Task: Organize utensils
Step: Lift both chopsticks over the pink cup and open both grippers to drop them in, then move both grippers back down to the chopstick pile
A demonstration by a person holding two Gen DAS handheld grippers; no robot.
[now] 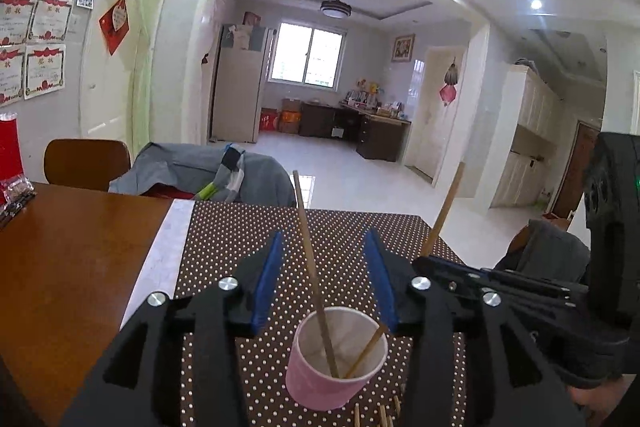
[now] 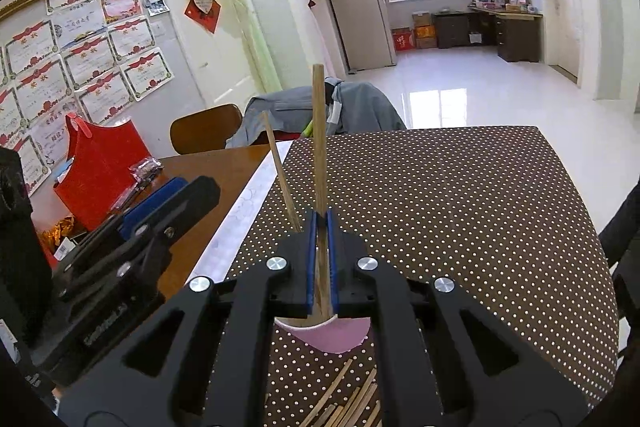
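Note:
A pink paper cup (image 1: 338,361) stands on the dotted brown tablecloth (image 1: 224,247). One wooden chopstick (image 1: 314,273) leans in it. My left gripper (image 1: 324,239) is open, its blue pads on either side of the cup and not touching it. My right gripper (image 2: 321,215) is shut on a second chopstick (image 2: 319,131), held upright with its lower end in the cup (image 2: 336,337). In the left wrist view that chopstick (image 1: 444,211) rises at the right, and its tip (image 1: 366,349) shows inside the cup. Several loose chopsticks (image 2: 348,401) lie in front of the cup.
The wooden table (image 1: 68,267) extends left of the cloth. A red bag (image 2: 100,167) and small packets (image 2: 144,169) stand at its far left. Chairs draped with grey clothing (image 1: 208,171) sit behind the table. The cloth's right edge (image 2: 592,227) drops off to the floor.

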